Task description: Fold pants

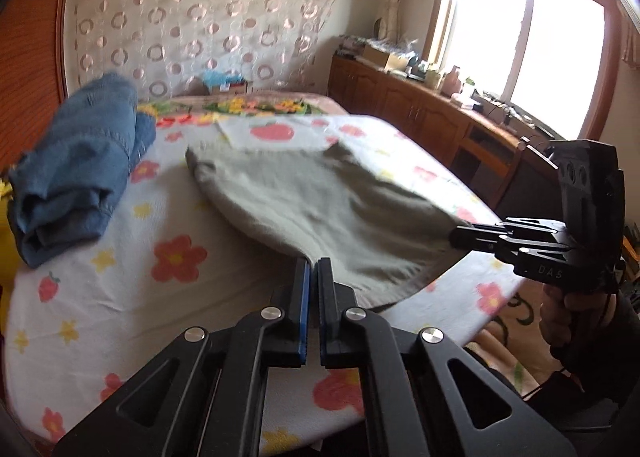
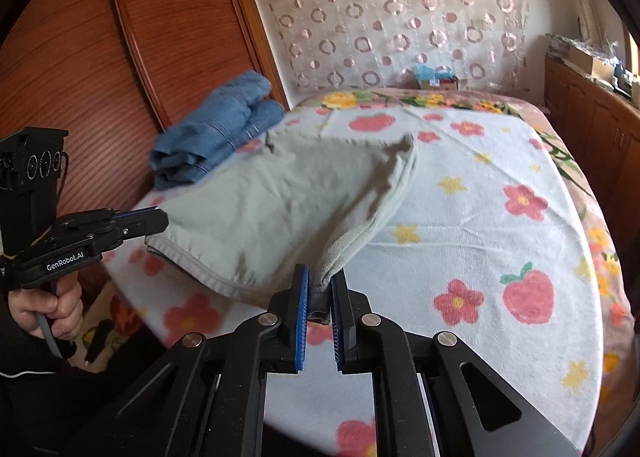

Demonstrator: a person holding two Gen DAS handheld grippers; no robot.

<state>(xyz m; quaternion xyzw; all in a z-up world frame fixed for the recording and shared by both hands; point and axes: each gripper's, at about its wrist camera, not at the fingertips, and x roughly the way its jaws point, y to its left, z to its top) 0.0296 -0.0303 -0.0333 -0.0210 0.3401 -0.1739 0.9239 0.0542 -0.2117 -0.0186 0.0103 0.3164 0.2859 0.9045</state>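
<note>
Left hand-held gripper (image 1: 314,269) marked "GenRobot.AI", right hand-held gripper (image 2: 320,289) marked "DAS"; both pinching grey-green pants (image 1: 304,197) hem above floral bed cover (image 2: 480,217).

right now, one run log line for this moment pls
left hand-held gripper: shut on grey-green pants | right hand-held gripper: shut on pants hem | near end lifted off bed | folded jeans: aside

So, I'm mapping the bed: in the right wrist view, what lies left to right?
Left tool → folded blue jeans → grey-green pants → right tool → strawberry print → wooden cabinets.
</note>
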